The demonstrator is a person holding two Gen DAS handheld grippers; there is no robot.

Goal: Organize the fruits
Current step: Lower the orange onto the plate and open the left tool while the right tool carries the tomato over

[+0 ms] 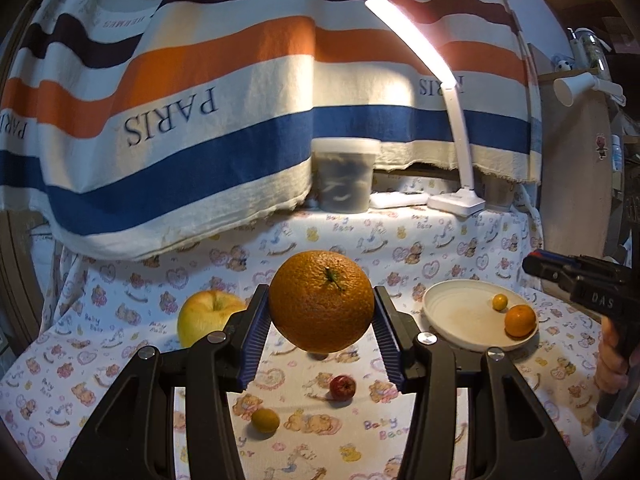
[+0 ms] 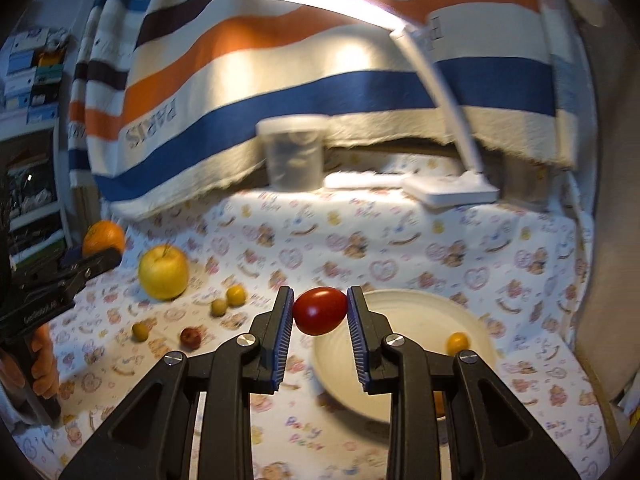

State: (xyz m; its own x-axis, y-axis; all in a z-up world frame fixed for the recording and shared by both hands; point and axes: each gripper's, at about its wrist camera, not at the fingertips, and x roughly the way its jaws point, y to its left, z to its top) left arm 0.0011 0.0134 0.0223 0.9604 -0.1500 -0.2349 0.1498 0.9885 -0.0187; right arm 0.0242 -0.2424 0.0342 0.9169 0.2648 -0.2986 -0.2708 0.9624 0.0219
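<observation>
Left gripper (image 1: 321, 312): clamped on a large orange (image 1: 321, 301), held clear of the table (image 1: 400, 248); blue pads press both flanks.
Large orange, heading: stem end turned up and toward the camera, slightly right of centre; near round, no clear long axis.
Right gripper (image 2: 320, 311): narrow, closed on a small red tomato-like fruit (image 2: 320, 311), held above the near-left rim of the plate (image 2: 400, 312).
Red fruit, axis: oval, long axis lying across, pad to pad, tilted a little.
Plate: white, shallow, right side of the table; holds a mandarin (image 1: 519, 320) and a tiny yellow fruit (image 1: 499, 302) near its right edge.
Apple (image 1: 206, 316): yellow-green, on the table at left, stem pit up.
Loose fruit on table: small dark red fruit (image 1: 343, 387); small yellow-brown fruit (image 1: 265, 420); two more small yellow ones (image 2: 228, 300) near the apple, seen from the right wrist.
Hidden: apple's right side covered by the left gripper's finger; in the right wrist view the mandarin mostly behind the gripper, plate's near rim blurred.
Hard to read: contents of the lidded tub (image 1: 345, 174) at the back by the desk lamp (image 1: 456, 128); right wrist view smeared throughout.
Cut off: person's hand (image 1: 612, 360) on the right gripper's handle, at the frame edge.
</observation>
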